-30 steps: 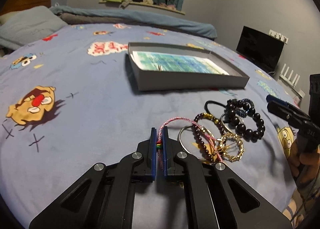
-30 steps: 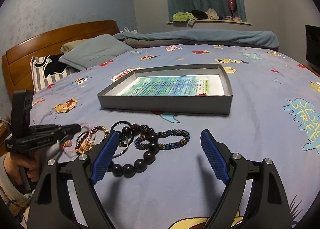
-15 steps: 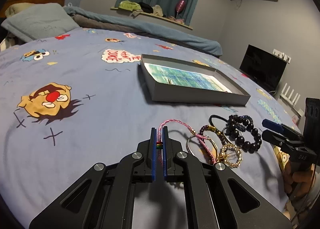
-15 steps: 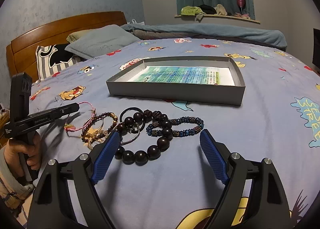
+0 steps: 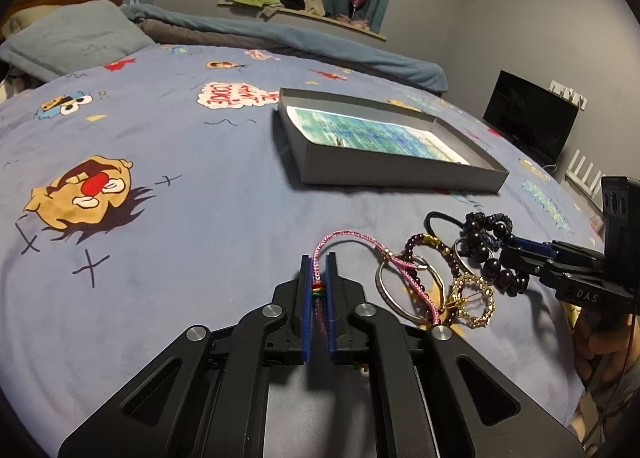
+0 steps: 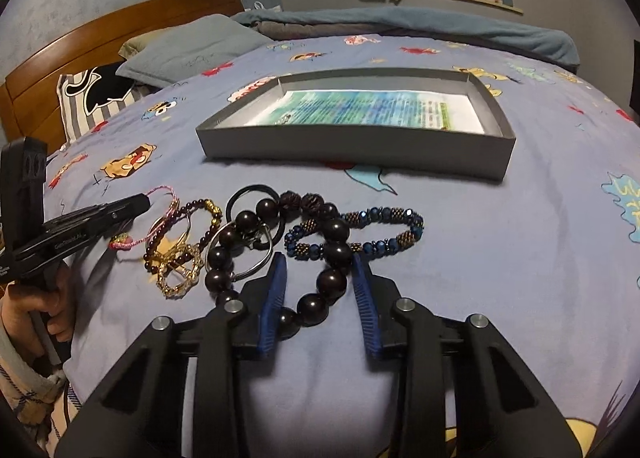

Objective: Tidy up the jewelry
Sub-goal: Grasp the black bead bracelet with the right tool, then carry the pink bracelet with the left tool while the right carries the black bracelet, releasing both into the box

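My left gripper (image 5: 319,258) is shut on a pink braided cord bracelet (image 5: 352,238); the loop sticks out past the fingertips, just above the bedspread. Beside it lie a silver bangle (image 5: 400,290), a gold chain bracelet (image 5: 474,304) and a small dark-bead bracelet (image 5: 420,246). My right gripper (image 6: 320,262) is partly closed, its blue pads on either side of a large dark-bead bracelet (image 6: 332,282), not clamped. A blue bead bracelet (image 6: 360,232) lies just beyond. The grey box (image 6: 352,138) stands farther back.
All lies on a blue cartoon bedspread (image 5: 160,218). Pillows (image 6: 192,46) and a wooden headboard (image 6: 100,34) are at the left. A folded blanket (image 6: 400,22) runs along the far side. A dark screen (image 5: 528,118) stands at the right.
My right gripper has moved forward over the large dark-bead bracelet and its jaws have narrowed around it. My left gripper stays shut on the pink bracelet and has lifted slightly.
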A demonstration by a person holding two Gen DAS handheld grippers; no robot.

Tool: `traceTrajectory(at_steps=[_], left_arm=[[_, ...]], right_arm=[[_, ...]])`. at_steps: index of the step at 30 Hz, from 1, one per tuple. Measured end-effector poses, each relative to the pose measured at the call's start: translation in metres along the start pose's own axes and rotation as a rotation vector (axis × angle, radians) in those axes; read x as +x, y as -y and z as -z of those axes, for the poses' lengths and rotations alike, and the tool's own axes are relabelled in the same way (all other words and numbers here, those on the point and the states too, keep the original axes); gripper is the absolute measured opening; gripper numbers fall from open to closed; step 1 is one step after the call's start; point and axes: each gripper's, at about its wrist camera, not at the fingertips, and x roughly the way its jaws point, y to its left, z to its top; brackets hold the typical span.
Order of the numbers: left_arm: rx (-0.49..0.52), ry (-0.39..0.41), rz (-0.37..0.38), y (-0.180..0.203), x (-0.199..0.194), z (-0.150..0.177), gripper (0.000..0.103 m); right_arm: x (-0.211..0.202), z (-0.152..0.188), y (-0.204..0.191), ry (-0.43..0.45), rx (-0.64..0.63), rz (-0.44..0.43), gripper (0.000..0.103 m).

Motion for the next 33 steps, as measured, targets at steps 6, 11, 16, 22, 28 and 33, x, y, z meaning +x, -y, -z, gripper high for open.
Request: traceTrajectory(at_steps=[6,11,16,22,28,33], left_arm=[[0.023,-0.039,-0.028,0.004,0.008,-0.001,0.012],[0.054,-0.028,-0.021,0.009,0.006,0.000,0.007],[0.078,0.015,0.024,0.017,-0.006,-0.003,0.006],[0.066,0.070,0.070,0.025,-0.022,-0.017,0.006],[0.108,0.126,0.111,0.044,-0.037,-0.043,0.006],[0.144,0.153,0.115,0.053,-0.041,-0.060,0.006]], right_arm=[[0.000,0.000,-0.002,0.005,-0.009,-0.021,0.017],[-0.014,0.000,-0.007,0.081,-0.035,-0.018,0.014],[-0.030,-0.010,-0.011,0.152,-0.049,-0.024,0.014],[-0.049,-0.032,-0.015,0.228,-0.063,-0.033,0.014],[-0.059,-0.052,-0.012,0.268,-0.075,-0.019,0.014],[-0.061,-0.065,-0.003,0.287,-0.067,-0.003,0.014]])
